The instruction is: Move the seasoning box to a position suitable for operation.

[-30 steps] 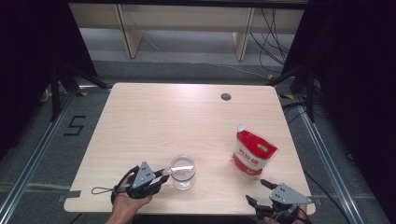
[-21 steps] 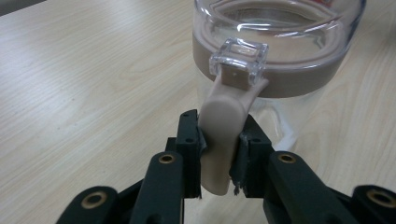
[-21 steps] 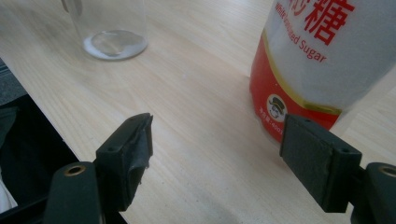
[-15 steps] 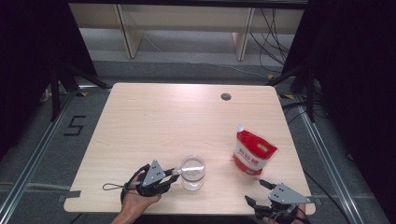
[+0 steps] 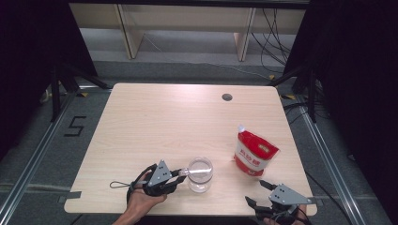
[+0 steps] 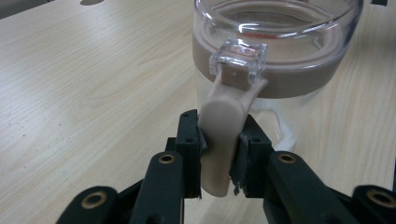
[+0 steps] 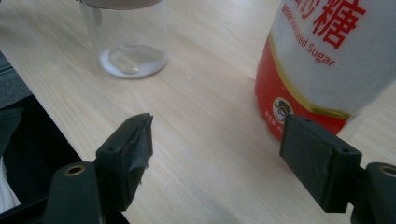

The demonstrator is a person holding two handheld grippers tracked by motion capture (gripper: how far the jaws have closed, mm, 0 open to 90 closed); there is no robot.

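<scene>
Your left gripper (image 6: 219,154) is clamped on the beige plastic latch tab (image 6: 223,140) of the clear round plastic jar (image 5: 200,174). Jaws pinch the tab from both sides, so you've got a handle on the jar w/o touching its wall. Jar sits near the front edge of the light wood table (image 5: 178,117), just right of your left hand (image 5: 143,194). Guess: you're dragging or steadying it by the latch to line it up w/ the bag.

Right gripper (image 7: 215,154) is released, jaws wide, holding nothing, low over the table near the front right corner. It faces the red-and-white sugar bag (image 7: 322,60), which stands upright, well apart from the jar. Prob staged for a bag grab next.

Hard to read: the jar looks nearly empty, w/ a whitish patch at the base, can't tell if that's sugar or glare. Lid state unclear, the beige band hides the rim. Bag top is cut off in the right gripper view. Small dark round spot (image 5: 227,97) at the table's far side, can't ID.
</scene>
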